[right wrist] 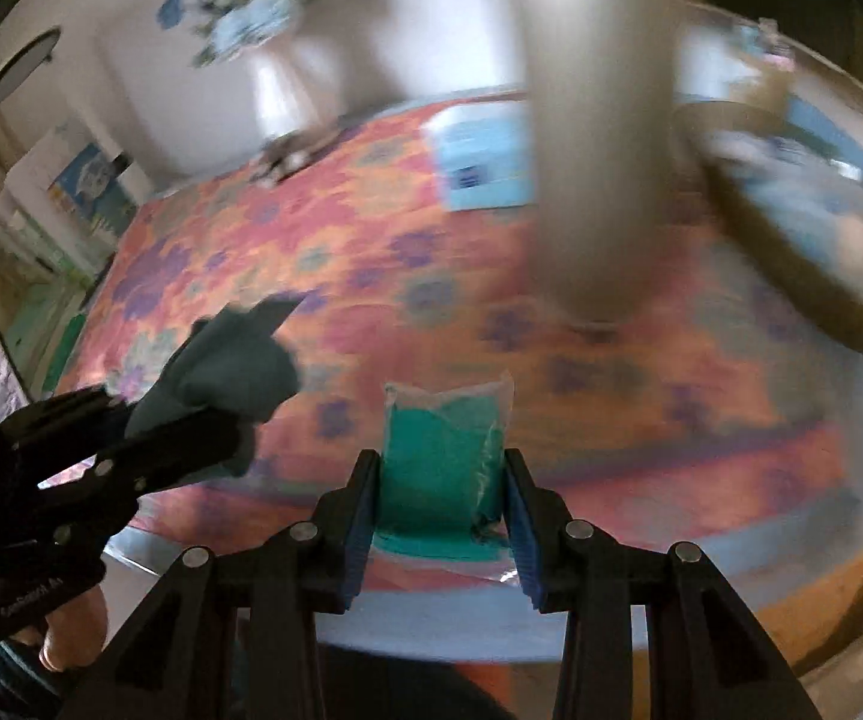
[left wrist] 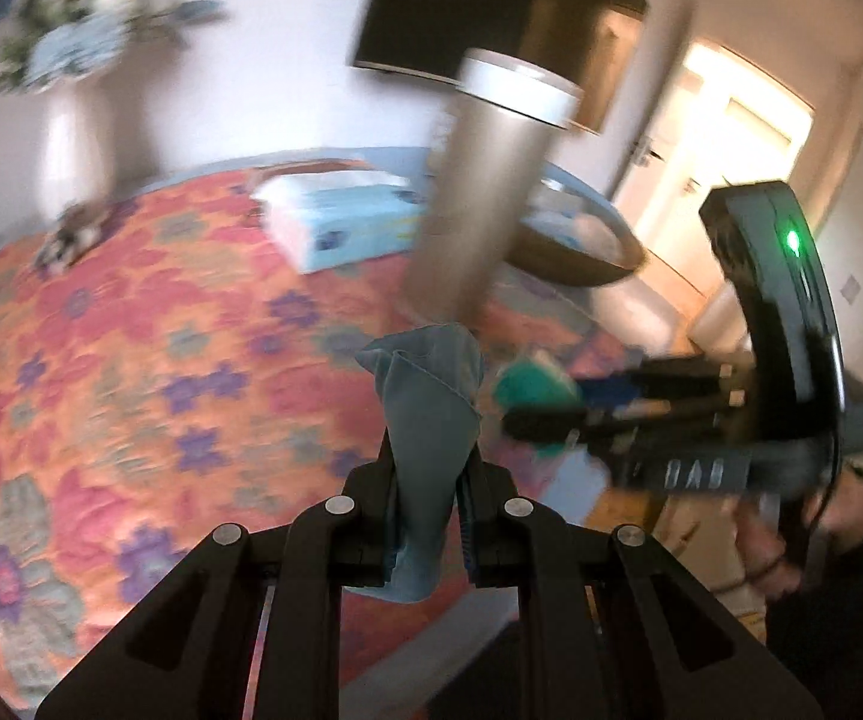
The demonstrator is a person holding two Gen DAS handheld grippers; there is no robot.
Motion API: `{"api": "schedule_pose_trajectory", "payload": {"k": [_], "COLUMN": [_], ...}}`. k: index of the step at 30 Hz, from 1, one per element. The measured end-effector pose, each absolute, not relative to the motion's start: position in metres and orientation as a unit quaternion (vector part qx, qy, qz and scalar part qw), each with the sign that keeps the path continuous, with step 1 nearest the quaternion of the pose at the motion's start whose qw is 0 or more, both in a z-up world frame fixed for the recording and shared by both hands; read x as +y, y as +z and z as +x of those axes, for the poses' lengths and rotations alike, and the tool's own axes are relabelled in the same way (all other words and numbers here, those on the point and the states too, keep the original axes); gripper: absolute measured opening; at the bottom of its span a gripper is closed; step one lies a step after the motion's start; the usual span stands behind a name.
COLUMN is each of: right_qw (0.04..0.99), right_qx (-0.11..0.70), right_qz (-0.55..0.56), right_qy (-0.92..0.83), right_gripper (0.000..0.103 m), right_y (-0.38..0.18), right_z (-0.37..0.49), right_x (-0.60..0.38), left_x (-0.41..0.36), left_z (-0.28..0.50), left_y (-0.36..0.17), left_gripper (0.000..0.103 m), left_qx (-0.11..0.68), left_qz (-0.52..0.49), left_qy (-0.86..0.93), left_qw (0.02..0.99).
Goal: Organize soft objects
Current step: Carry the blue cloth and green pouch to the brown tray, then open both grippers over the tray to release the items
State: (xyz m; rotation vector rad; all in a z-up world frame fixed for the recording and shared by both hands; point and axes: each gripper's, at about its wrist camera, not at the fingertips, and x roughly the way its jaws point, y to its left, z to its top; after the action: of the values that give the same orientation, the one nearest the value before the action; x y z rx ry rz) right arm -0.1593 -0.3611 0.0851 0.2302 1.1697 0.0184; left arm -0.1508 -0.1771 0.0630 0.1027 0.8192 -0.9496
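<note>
Both views are strongly motion-blurred and bent at the edges by the fisheye. Bright warm daylight glares from the doorway [left wrist: 725, 138], right of the blurred metal cylinder [left wrist: 485, 192]; dark vignette in the corners.

Crumpled blue cloth [left wrist: 428, 420] and bagged green cloth [right wrist: 443, 468], both lifted

tall metal cylinder [left wrist: 479, 192], tissue box [left wrist: 347, 219], white vase [left wrist: 92, 138].

Tall metal cylinder [right wrist: 599, 138] and basket [right wrist: 815, 252] ahead; open tablecloth [right wrist: 203, 252] leftward
</note>
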Motion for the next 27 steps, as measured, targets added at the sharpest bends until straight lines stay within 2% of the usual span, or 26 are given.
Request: {"api": "schedule_pose_trajectory", "payload": {"k": [11, 17, 22, 27], "right_qw": [0.854, 0.870, 0.867, 0.853], "right_qx": [0.488, 0.447, 0.413, 0.411], "right_qz": [0.149, 0.136, 0.197, 0.247], "right_qy": [-0.097, -0.159, -0.196, -0.205], "right_gripper": [0.039, 0.039, 0.039, 0.039], "right_y": [0.148, 0.181, 0.180, 0.161], "right_z": [-0.217, -0.212, -0.181, -0.146], "right_x": [-0.484, -0.535, -0.604, -0.654], "left_x": [-0.295, -0.372, -0.437, -0.486], "left_z": [-0.186, -0.168, -0.136, -0.100], "left_y": [0.093, 0.126, 0.140, 0.130], "left_gripper": [0.013, 0.013, 0.013, 0.013], "left_qx": [0.342, 0.338, 0.351, 0.379], "left_qz": [0.120, 0.123, 0.110, 0.089], "left_qy": [-0.497, -0.486, -0.425, -0.386], "left_qw": [0.788, 0.796, 0.827, 0.836]}}
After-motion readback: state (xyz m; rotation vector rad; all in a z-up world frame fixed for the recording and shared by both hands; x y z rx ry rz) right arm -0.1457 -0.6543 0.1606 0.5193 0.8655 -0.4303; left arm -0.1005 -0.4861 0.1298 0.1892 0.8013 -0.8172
